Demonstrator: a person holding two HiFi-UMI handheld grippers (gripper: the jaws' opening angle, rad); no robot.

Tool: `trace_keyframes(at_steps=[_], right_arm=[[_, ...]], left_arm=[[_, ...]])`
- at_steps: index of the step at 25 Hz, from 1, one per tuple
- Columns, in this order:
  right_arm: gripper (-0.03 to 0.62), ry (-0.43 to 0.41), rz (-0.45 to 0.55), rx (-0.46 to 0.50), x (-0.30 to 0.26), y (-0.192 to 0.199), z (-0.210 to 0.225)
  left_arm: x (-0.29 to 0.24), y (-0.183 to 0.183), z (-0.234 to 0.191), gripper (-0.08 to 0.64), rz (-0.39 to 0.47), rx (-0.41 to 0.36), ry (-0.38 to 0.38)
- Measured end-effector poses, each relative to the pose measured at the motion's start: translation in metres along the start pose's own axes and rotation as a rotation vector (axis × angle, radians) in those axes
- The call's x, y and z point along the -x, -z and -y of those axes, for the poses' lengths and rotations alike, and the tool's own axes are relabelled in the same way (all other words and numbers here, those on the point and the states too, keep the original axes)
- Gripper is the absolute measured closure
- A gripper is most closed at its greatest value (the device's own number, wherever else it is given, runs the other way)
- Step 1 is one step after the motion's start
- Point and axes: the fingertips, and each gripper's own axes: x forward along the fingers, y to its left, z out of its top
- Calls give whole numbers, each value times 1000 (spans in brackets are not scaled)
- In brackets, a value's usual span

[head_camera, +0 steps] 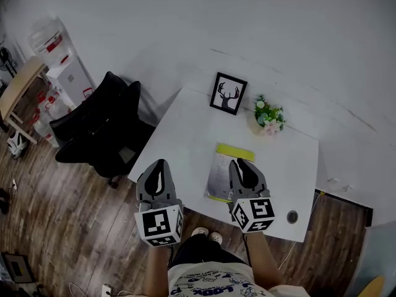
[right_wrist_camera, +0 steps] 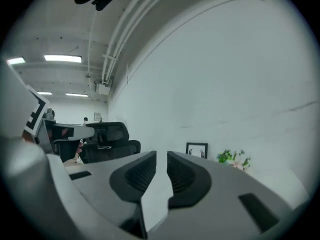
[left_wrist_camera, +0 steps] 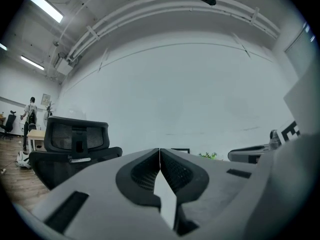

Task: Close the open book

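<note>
The white table [head_camera: 185, 135] is the biggest thing before me, and the book [head_camera: 218, 166] lies flat on its near half, nearer the front edge than the wall; from above it shows a grey face with a yellow-green band along its far edge, and I cannot tell from here whether that face is a page or a cover. I judge it thin and light, with a soft cover that will bend rather than hinge cleanly; on so smooth a top it may well slide when pushed, so one claw ought to steady it. The place to take it, I think, is the free edge of the cover, away from the spine, lifting a thin lip and folding it over.

Counted from large to small: one table; one black office chair [head_camera: 102, 125] off its left corner; one book; two claws; one framed deer picture [head_camera: 228, 93] against the wall; one small pot of flowers [head_camera: 268, 116] just beside the frame; one round cable hole [head_camera: 292, 216] near the front right corner.

My left claw [head_camera: 160, 162] has its jaws pressed together on nothing, beyond the table's left edge; my right claw [head_camera: 242, 161] hangs over the book's right side with a narrow gap between its jaws and nothing in it; both look level at the wall, not at the tabletop.
</note>
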Motion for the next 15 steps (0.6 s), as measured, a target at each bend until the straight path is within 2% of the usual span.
trace_keyframes(at_steps=[8,15], right_arm=[[523,78,111,101,19,-55,14],[529,126,169,115,29,-80,22]], left_arm=[[-5,-32,22,537,63,-14,42],[-8,-49,35,537,98,-28,70]])
